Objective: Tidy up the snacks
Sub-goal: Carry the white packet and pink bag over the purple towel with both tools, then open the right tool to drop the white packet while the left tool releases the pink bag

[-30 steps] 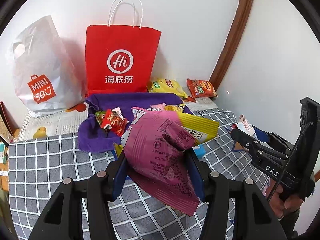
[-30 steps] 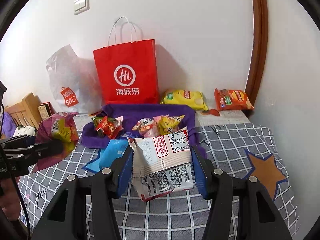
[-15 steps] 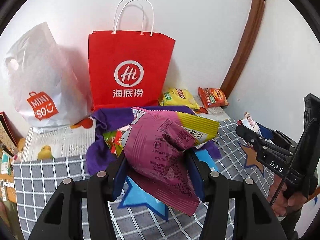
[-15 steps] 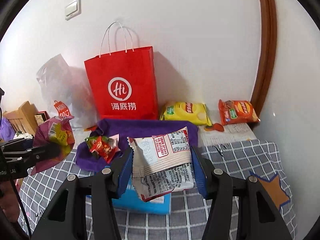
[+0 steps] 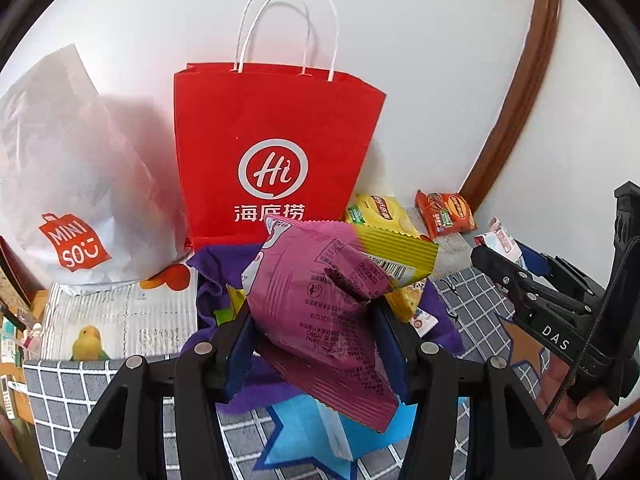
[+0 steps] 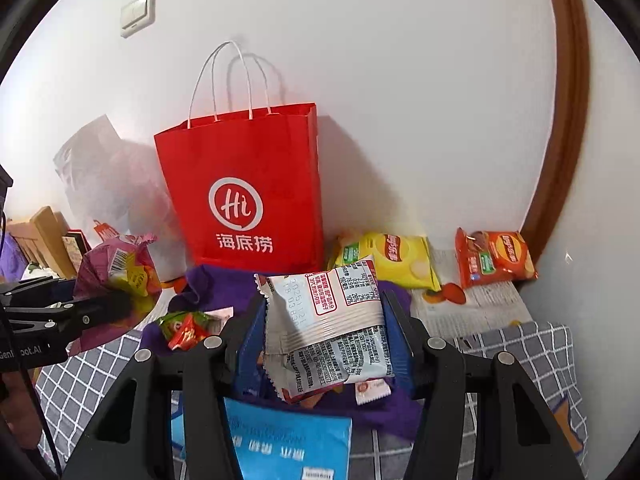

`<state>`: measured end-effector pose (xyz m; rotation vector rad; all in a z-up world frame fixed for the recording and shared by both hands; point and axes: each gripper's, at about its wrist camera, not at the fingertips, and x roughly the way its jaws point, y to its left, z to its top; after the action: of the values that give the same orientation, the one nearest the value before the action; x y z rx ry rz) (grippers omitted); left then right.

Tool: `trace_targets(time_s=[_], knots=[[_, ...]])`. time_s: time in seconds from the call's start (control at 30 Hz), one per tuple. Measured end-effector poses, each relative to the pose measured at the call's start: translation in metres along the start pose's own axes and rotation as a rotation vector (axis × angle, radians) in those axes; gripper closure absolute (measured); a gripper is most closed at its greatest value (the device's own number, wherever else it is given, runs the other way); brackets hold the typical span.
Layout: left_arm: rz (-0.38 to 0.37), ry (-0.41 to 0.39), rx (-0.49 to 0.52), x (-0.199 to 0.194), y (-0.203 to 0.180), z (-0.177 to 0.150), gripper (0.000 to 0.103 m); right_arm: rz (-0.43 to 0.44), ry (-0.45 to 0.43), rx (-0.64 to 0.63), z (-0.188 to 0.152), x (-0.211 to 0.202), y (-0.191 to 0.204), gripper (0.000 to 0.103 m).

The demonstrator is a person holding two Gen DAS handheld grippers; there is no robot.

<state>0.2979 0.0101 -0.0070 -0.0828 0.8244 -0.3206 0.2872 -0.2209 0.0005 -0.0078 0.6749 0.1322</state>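
Centrally, the red paper bag (image 5: 276,160) is standing upright against the wall and is now looming larger in both wrist views than a second ago, showing that both hands are carrying their loads toward it. Beside it, the white plastic bag (image 5: 68,184) is slumping on the left, while the purple cloth (image 6: 224,284) is lying on the grey checked cover (image 6: 532,344) just in front of the red bag and is now sliding under the jaws. Nearer the camera, the blue packet (image 6: 280,444) is lying flat on the cover, below the right gripper (image 6: 324,332). That gripper's jaws are pressing on both sides of the white snack packet (image 6: 328,320), holding it clear of the surface; likewise the left gripper (image 5: 316,332) is clamping the pink and yellow snack packet (image 5: 332,304), which is hanging crumpled between its jaws. Further back, the yellow chip bag (image 6: 388,256) and the orange chip bag (image 6: 492,260) are resting near the wall, apart from the pile, and a small red and green sweet packet (image 6: 184,326) is sitting on the cloth. Judging by this approach, the two held packets are probably heading into the red bag, whose open top is still well above both grippers, so a lift is probably needed first.
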Motion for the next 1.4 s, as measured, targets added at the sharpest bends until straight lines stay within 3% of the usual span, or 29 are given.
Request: trace_targets(time_s=[0.33,0.67,1.4], knots=[[-0.008,0.043,-0.026,0.043,0.022,0.01,0.05,0.0,0.031,-0.002,0.006,0.041,-0.001,0.049],[0.014,0.11,-0.036,0.076,0.039,0.004,0.05,0.024,0.143,-0.009,-0.005,0.093,-0.003,0.049],[-0.001,0.193,-0.029,0.109,0.037,-0.01,0.05,0.028,0.25,-0.095,-0.031,0.133,0.009,0.046]])
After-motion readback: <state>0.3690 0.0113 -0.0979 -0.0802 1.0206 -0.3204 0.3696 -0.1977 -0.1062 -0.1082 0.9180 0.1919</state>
